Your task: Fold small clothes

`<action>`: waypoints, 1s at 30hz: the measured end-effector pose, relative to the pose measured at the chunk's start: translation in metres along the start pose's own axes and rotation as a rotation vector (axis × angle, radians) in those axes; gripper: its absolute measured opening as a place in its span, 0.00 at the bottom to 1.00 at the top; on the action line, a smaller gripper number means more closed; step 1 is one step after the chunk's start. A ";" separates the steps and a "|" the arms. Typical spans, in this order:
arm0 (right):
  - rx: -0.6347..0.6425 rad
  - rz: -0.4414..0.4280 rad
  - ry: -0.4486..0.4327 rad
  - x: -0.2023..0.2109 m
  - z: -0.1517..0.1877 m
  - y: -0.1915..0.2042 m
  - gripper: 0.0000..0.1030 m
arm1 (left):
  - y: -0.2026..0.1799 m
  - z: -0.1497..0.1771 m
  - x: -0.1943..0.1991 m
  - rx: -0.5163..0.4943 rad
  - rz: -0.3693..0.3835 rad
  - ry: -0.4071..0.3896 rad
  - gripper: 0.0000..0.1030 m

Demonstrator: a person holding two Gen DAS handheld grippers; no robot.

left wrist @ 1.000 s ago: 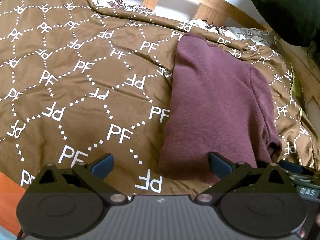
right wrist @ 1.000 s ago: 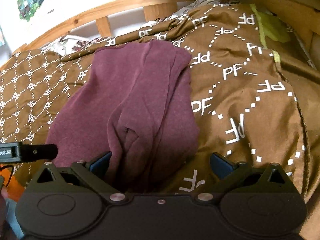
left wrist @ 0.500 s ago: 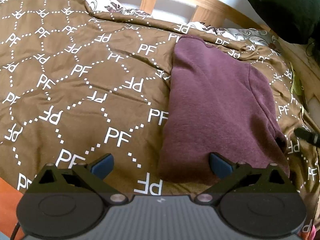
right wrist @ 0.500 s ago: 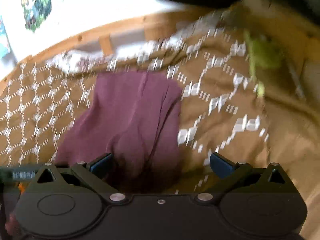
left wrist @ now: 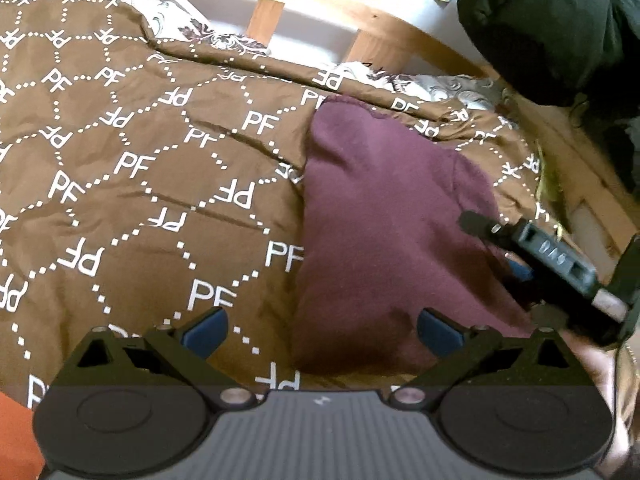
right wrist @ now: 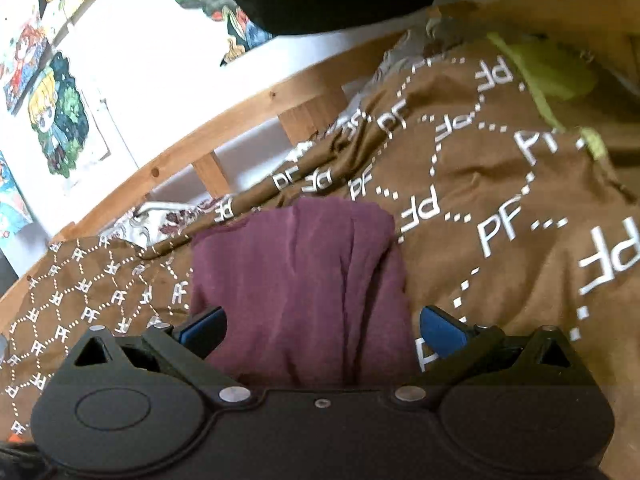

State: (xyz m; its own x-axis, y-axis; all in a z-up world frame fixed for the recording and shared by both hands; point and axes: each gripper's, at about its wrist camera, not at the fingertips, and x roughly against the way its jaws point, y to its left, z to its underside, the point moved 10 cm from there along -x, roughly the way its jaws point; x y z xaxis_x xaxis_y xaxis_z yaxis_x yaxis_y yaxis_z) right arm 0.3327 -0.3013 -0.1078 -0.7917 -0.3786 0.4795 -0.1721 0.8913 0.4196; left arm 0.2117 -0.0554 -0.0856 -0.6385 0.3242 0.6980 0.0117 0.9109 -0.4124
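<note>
A maroon garment (left wrist: 384, 232) lies folded into a long strip on the brown "PF" bedspread (left wrist: 132, 184); it also shows in the right wrist view (right wrist: 304, 292). My left gripper (left wrist: 322, 330) is open and empty, low over the garment's near left corner. My right gripper (right wrist: 322, 328) is open and empty, straddling the near end of the garment. The right gripper's body (left wrist: 560, 264) shows over the garment's right side in the left wrist view.
A wooden bed rail (right wrist: 240, 120) runs along the far side, with a white wall and posters (right wrist: 56, 116) behind. A dark bulky object (left wrist: 560, 28) hangs at the upper right. A lime-green cloth (right wrist: 552, 76) lies at the bedspread's far right.
My right gripper has moved forward over the garment's near end and tilted upward, coming into the left wrist view. My left gripper has shifted slightly closer. Both stay open.
</note>
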 end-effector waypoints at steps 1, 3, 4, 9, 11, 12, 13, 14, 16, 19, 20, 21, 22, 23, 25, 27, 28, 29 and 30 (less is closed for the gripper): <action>0.002 0.003 0.004 -0.002 0.003 -0.001 0.99 | 0.000 -0.002 -0.002 0.000 0.004 0.003 0.99; 0.010 0.014 0.006 -0.001 0.008 -0.001 0.97 | -0.001 -0.007 -0.009 -0.006 0.006 0.016 0.99; 0.018 0.020 0.008 -0.001 0.010 0.000 0.97 | -0.002 -0.011 -0.013 -0.014 0.011 0.021 0.99; 0.063 0.072 0.003 -0.001 0.017 0.001 0.91 | -0.011 -0.024 -0.033 -0.086 0.042 0.043 0.99; 0.075 0.081 -0.002 -0.002 0.019 0.001 0.90 | -0.011 -0.021 -0.039 -0.094 0.046 0.068 0.99; 0.077 0.084 -0.005 -0.002 0.019 0.001 0.89 | -0.010 -0.020 -0.041 -0.089 0.051 0.073 0.99; 0.075 0.084 -0.009 -0.001 0.018 0.000 0.88 | -0.009 -0.018 -0.042 -0.082 0.057 0.074 0.99; 0.068 0.080 -0.015 -0.001 0.018 -0.001 0.85 | -0.007 -0.017 -0.043 -0.075 0.061 0.076 1.00; 0.054 0.074 -0.022 0.001 0.017 -0.003 0.77 | -0.006 -0.016 -0.044 -0.066 0.070 0.085 1.00; 0.007 0.050 -0.026 0.001 0.015 -0.007 0.62 | -0.005 -0.016 -0.047 -0.058 0.083 0.107 1.00; -0.005 0.039 -0.024 0.001 0.015 -0.007 0.55 | -0.005 -0.016 -0.049 -0.055 0.087 0.115 1.00; -0.013 0.032 -0.021 0.001 0.015 -0.006 0.51 | -0.006 -0.016 -0.050 -0.054 0.093 0.124 1.00; -0.017 0.027 -0.020 0.002 0.016 -0.006 0.50 | -0.006 -0.015 -0.052 -0.052 0.100 0.133 1.00; -0.015 0.026 -0.021 0.002 0.016 -0.004 0.48 | -0.007 -0.014 -0.055 -0.050 0.109 0.145 1.00; -0.002 0.030 -0.022 0.004 0.016 -0.002 0.45 | -0.006 -0.013 -0.059 -0.034 0.126 0.163 1.00; -0.006 0.031 -0.021 0.005 0.016 -0.002 0.45 | -0.004 -0.012 -0.063 -0.012 0.144 0.171 1.00; -0.013 0.030 -0.021 0.006 0.016 -0.003 0.45 | -0.003 -0.011 -0.064 -0.005 0.151 0.174 1.00; -0.022 0.027 -0.021 0.006 0.017 -0.004 0.45 | -0.003 -0.011 -0.066 -0.002 0.158 0.176 1.00; -0.033 0.024 -0.021 0.007 0.017 -0.005 0.45 | -0.003 -0.011 -0.067 -0.001 0.161 0.177 1.00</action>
State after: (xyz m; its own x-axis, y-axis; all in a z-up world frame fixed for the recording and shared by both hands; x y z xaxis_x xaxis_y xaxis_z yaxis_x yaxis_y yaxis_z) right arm 0.3181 -0.3040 -0.1202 -0.8078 -0.3513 0.4734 -0.1337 0.8912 0.4334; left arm 0.2628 -0.0771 -0.1247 -0.4834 0.5052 0.7150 0.1036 0.8440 -0.5263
